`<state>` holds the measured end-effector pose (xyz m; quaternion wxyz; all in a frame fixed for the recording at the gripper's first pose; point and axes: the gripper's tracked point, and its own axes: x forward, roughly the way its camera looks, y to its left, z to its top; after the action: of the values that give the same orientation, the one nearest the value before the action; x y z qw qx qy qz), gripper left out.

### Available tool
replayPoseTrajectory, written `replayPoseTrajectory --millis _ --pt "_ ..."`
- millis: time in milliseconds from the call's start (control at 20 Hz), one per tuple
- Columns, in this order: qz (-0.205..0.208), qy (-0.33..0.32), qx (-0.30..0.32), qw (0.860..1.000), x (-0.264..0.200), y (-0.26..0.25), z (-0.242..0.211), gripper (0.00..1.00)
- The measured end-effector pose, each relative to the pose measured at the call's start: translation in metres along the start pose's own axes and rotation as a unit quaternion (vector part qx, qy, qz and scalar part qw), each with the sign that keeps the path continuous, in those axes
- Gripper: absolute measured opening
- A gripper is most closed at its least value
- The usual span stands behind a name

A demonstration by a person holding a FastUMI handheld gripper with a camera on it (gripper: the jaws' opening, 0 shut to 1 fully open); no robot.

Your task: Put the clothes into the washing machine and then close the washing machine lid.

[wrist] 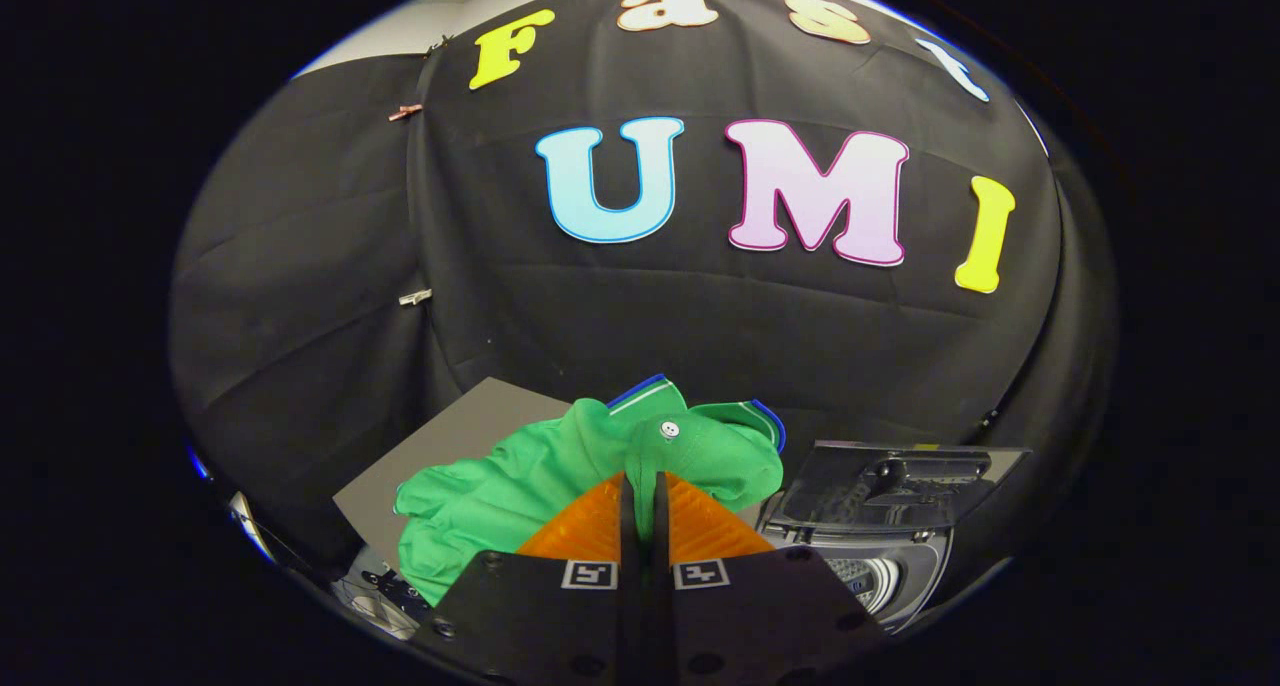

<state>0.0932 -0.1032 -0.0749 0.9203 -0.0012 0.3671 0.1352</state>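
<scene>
To the left we see a grey board in front of the black cloth wall. Before it hangs the green shirt, which spreads to the left of the fingers and rises above their tips, with a white button just over them. Our gripper is nearly closed, and both fingers pinch a fold of this shirt between them. To the right stands the washing machine, its lid raised open.

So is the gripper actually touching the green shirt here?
Touching. In the gripper view, the gripper is closed with a fold of the green shirt pinched between both fingers, near its white button.
</scene>
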Motion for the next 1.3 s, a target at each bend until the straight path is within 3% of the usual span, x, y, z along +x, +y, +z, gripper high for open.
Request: replayPoseTrajectory --millis 250,600,750,1050,1300 --pt "0.018 -0.009 0.007 1.000 -0.026 -0.060 0.005 0.06" --pt "0.000 -0.014 0.068 0.998 -0.058 -0.192 0.006 0.05" --pt "0.013 -0.016 0.091 0.996 -0.066 -0.229 0.002 0.05" --pt "0.049 0.025 0.040 0.998 -0.055 -0.252 -0.036 0.05" --pt "0.061 0.039 0.049 0.996 -0.048 -0.258 -0.054 0.05"
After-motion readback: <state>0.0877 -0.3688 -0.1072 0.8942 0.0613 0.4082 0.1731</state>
